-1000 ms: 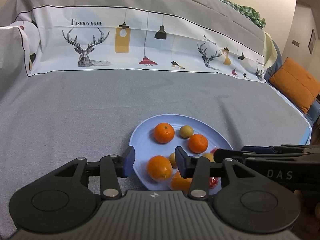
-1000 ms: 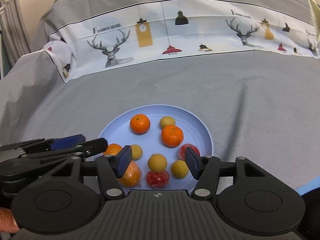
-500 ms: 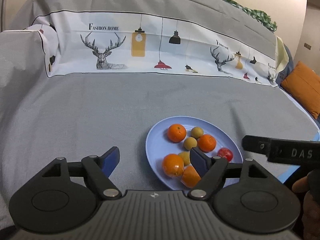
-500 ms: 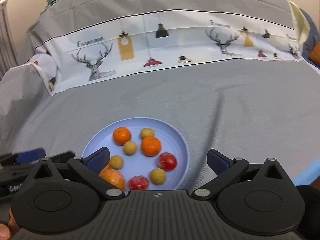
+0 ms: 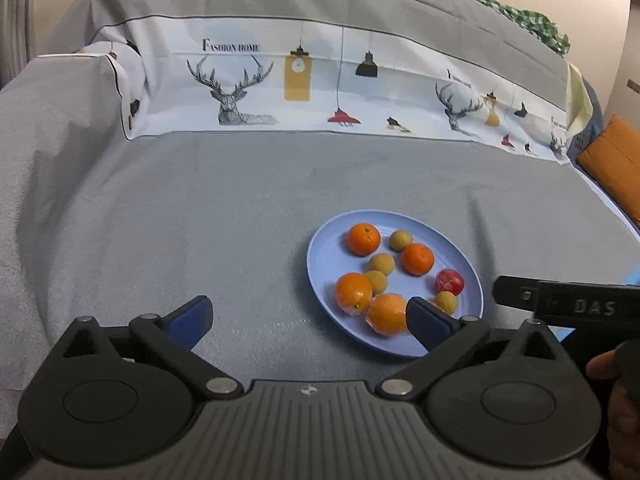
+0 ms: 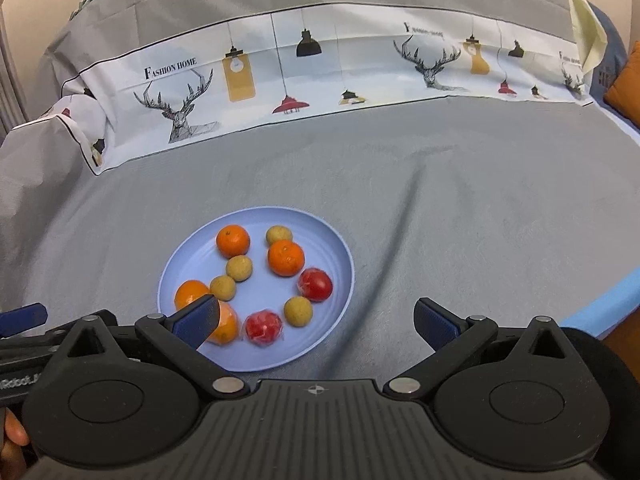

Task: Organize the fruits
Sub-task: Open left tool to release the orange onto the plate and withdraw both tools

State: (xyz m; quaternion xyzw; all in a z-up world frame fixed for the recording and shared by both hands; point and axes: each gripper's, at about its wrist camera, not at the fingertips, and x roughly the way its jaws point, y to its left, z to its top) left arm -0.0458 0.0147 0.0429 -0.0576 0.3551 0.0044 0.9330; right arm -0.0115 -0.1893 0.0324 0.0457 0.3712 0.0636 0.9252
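A light blue plate (image 5: 320, 258) (image 6: 344, 258) lies on the grey cloth and holds several oranges (image 5: 363, 239) (image 6: 285, 257), several small yellow-brown fruits (image 5: 381, 263) (image 6: 239, 268) and two red wrapped fruits (image 6: 315, 284) (image 5: 449, 281). My left gripper (image 5: 306, 322) is open and empty, near the plate's front left. My right gripper (image 6: 316, 322) is open and empty, just in front of the plate's near rim. Each gripper shows at the edge of the other's view.
The grey cloth (image 5: 180, 216) covers a sofa seat, with a white printed band (image 5: 320, 92) along the backrest. An orange cushion (image 5: 612, 160) lies at the far right. A blue edge (image 6: 608, 300) shows at the seat's right front.
Both grippers have opened wide and pulled back from the plate. The plate now looks smaller and farther in both views. The fruits stay on the plate.
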